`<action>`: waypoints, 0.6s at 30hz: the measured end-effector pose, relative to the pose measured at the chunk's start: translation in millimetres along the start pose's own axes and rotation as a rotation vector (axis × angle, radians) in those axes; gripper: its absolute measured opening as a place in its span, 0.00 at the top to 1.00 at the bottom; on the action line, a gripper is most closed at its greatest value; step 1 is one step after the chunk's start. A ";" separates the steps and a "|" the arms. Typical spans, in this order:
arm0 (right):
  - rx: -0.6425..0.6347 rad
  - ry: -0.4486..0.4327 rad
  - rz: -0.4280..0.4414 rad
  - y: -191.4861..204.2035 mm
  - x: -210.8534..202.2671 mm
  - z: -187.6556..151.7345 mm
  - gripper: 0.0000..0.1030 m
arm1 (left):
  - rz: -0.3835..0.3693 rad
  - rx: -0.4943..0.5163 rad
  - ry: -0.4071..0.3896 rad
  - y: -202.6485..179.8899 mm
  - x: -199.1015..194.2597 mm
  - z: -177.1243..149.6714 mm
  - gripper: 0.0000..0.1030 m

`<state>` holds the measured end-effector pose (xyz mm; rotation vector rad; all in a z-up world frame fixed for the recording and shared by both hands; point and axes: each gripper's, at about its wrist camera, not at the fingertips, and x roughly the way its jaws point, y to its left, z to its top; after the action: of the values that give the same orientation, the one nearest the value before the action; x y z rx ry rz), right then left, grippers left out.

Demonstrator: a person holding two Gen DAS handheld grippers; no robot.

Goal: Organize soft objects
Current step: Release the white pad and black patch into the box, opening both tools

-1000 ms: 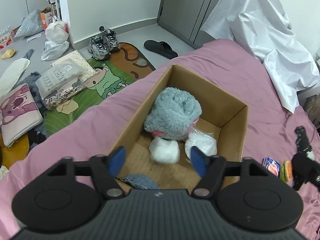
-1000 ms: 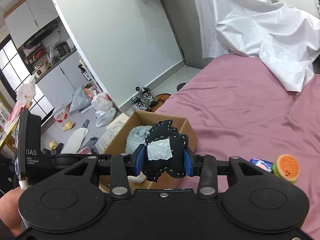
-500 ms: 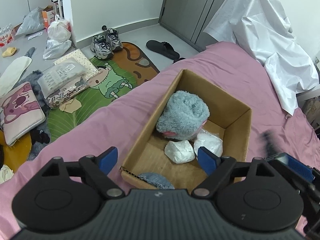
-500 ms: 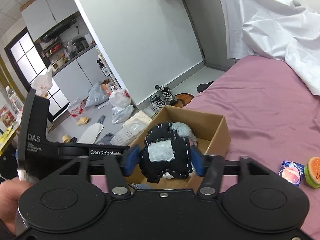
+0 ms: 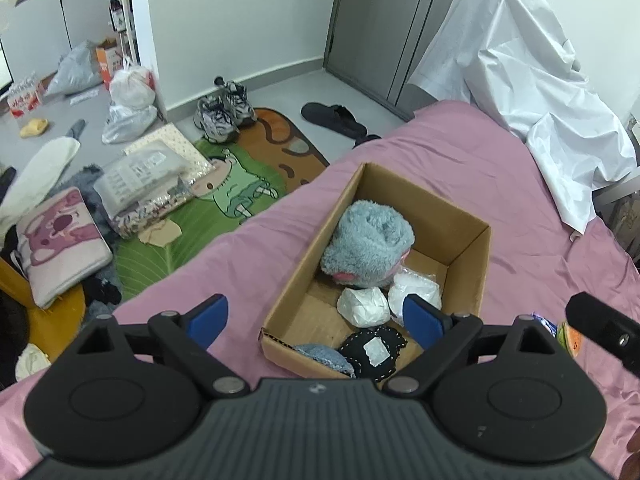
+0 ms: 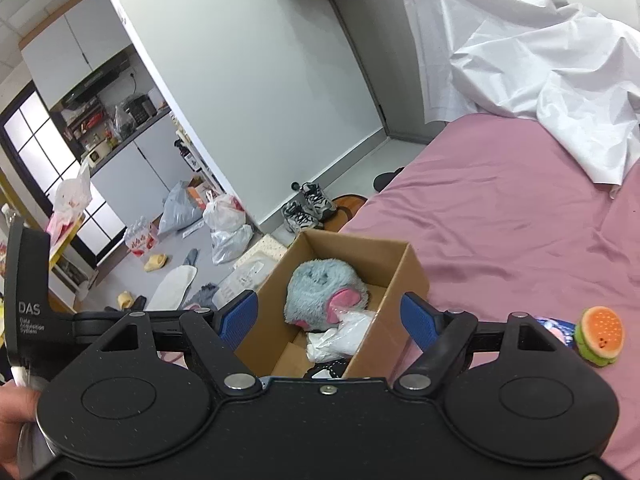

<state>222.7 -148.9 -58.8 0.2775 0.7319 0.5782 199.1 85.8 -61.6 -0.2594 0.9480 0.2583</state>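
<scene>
the black pouch (image 5: 372,354) has dropped into the box (image 5: 468,276); both tongs (image 6: 330,316) (image 5: 316,318) spread wide, empty.

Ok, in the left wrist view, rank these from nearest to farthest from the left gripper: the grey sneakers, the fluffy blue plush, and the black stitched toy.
From the left gripper:
1. Black stitched toy, at the near end of the cardboard box.
2. Fluffy blue plush, toward the far end of the box.
3. Grey sneakers, on the floor beyond the bed.
</scene>
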 end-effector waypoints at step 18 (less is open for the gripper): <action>0.070 0.018 -0.092 -46.1 -45.4 6.4 0.14 | 0.002 0.066 -0.051 -52.3 -28.3 -10.0 0.02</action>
<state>218.3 -213.1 -49.2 0.3028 0.7793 0.4692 192.8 30.5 -38.4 -0.1909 0.9042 0.2341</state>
